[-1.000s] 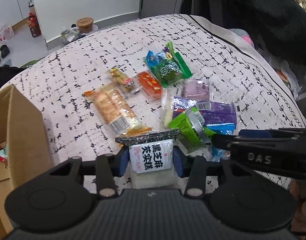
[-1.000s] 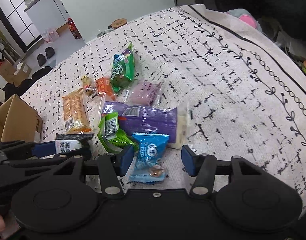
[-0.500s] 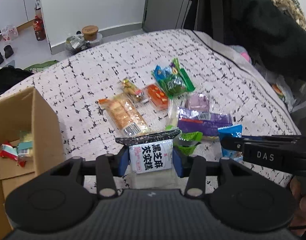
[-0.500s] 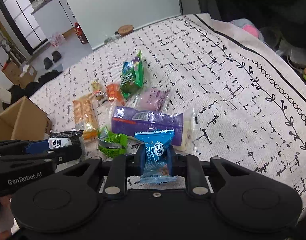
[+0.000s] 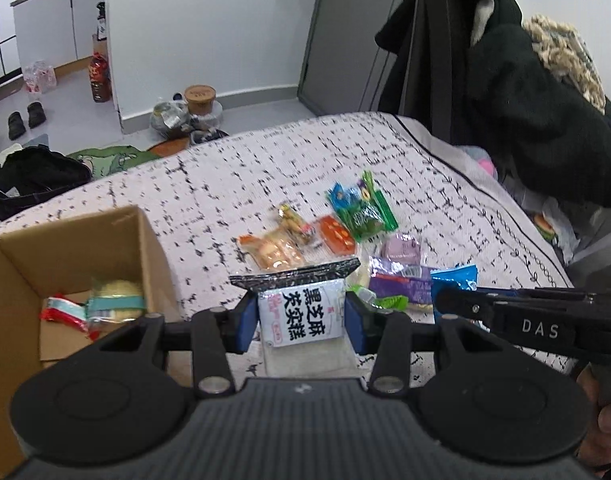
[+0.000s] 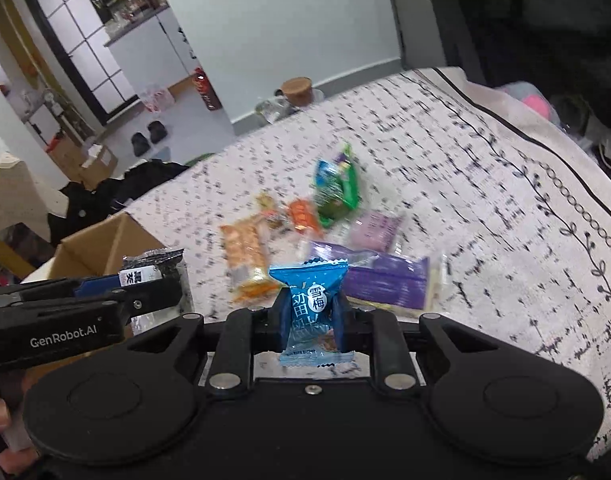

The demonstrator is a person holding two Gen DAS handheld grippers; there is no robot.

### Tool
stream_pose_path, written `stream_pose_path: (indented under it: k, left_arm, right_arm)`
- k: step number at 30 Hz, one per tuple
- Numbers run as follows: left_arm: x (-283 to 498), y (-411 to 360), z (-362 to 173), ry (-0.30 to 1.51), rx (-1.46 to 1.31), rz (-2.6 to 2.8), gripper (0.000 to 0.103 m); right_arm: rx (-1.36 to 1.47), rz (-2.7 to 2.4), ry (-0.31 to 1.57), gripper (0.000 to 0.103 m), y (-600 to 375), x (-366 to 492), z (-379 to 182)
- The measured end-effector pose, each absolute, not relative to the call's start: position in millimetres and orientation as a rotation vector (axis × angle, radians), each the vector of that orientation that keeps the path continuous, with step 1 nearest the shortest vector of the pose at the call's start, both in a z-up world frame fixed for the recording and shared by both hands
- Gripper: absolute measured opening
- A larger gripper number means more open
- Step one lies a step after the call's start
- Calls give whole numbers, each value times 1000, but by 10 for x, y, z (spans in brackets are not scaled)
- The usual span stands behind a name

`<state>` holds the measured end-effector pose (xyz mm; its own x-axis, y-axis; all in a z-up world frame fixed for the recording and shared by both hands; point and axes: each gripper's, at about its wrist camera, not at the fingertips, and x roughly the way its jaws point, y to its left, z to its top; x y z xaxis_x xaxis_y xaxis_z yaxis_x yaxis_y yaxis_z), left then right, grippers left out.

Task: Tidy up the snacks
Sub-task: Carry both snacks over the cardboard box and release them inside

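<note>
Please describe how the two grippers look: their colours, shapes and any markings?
Both are black plastic. Each left gripper and right gripper body has two round discs and two linkage arms ending in blue pads. Side lettering reads "GenRobot.AI" on the left, "DAS" on the right.

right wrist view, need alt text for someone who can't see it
The right tongs grip a blue candy packet above a patterned bedspread strewn with snacks. At left, the left tongs hold a black-and-white packet near a cardboard box.

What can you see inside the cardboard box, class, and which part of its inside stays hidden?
Inside the cardboard box: a red-and-white wrapper and a teal-banded pale snack on a cardboard flap. The left tool's body covers the near corner.
</note>
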<state>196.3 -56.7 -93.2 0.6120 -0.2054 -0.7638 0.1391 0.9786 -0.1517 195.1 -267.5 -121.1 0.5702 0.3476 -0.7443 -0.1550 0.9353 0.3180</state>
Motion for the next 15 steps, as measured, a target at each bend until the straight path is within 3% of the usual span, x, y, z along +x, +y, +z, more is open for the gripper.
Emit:
stream_pose_path:
  k: [15]
  left_arm:
    - [1733, -100, -591, 806, -111, -113, 44]
  right_arm:
    - [226, 438, 833, 20, -2148, 1904, -832]
